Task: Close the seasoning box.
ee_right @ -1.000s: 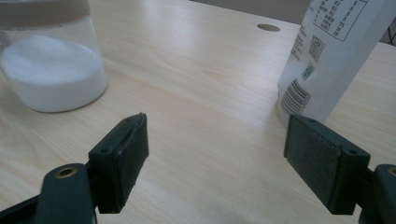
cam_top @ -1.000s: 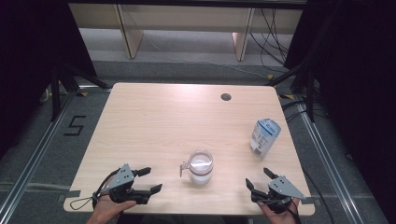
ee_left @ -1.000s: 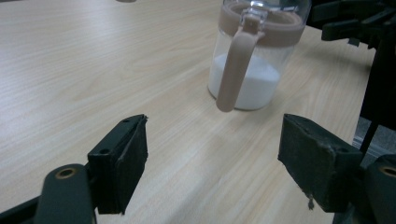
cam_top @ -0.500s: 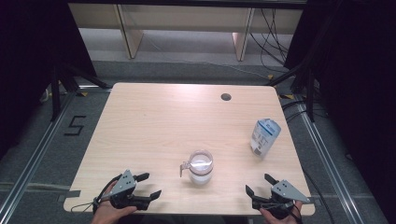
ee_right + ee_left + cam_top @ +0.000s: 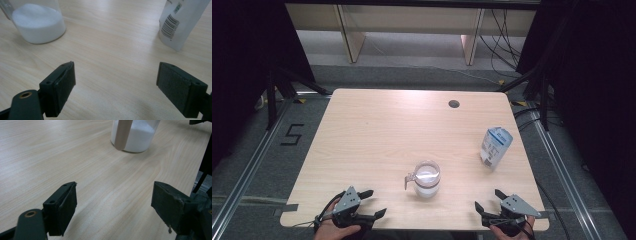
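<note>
Left hand-held gripper (image 5: 373, 202): lower left of the high view, at the near edge of the desk (image 5: 377, 130), held in a hand (image 5: 334, 229); jaws spread wide, released, nothing between them.
Left hand-held gripper, own view: the two black jaws (image 5: 113, 207) stand far apart over bare wood; the jar sits at the top of the frame, ahead of the gap and a little right of centre.
Right hand-held gripper (image 5: 489, 201): lower right of the high view, at the near edge of the desk; jaws have just been opening and stand wide apart, released, with nothing between them.
Right hand-held gripper, own view: the jaws (image 5: 116, 87) frame bare wood; the jar is at upper left, the carton at upper right.
Jar (image 5: 427, 179): clear glass, upright, lower centre of the high view, between the two hand-held grippers and farther up the frame than both; apart from each.
Jar contents: white powder (image 5: 37, 23) fills the bottom part.
Stick: a flat wooden stick (image 5: 123, 133) leans at the front of the jar in the left gripper view.
Carton (image 5: 495, 147): white and blue, upright, right side of the high view, well apart from the jar; a barcode (image 5: 170, 26) on its side.
Desk: light wood, with a round hole (image 5: 454, 104) near its far edge.
</note>
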Demonstrator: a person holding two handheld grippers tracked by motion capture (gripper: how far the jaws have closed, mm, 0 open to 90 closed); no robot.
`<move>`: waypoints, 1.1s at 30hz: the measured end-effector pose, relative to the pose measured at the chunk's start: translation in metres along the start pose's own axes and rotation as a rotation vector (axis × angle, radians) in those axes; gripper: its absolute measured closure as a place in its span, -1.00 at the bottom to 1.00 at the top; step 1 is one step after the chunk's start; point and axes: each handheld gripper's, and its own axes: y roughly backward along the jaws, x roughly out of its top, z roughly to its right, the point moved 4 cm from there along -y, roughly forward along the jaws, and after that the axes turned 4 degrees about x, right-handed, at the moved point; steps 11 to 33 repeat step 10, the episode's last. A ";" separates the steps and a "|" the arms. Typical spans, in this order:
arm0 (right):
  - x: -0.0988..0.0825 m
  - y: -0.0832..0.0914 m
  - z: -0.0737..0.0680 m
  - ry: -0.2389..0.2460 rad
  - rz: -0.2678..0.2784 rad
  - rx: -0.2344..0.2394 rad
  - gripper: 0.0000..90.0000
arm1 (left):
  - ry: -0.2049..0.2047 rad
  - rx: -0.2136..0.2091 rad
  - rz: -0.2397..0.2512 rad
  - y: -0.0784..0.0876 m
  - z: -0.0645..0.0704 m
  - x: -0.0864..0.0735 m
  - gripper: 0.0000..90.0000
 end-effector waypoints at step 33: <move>-0.001 -0.001 0.000 -0.002 0.007 0.012 -0.64 | 0.020 0.003 -0.006 0.001 -0.002 0.000 -0.55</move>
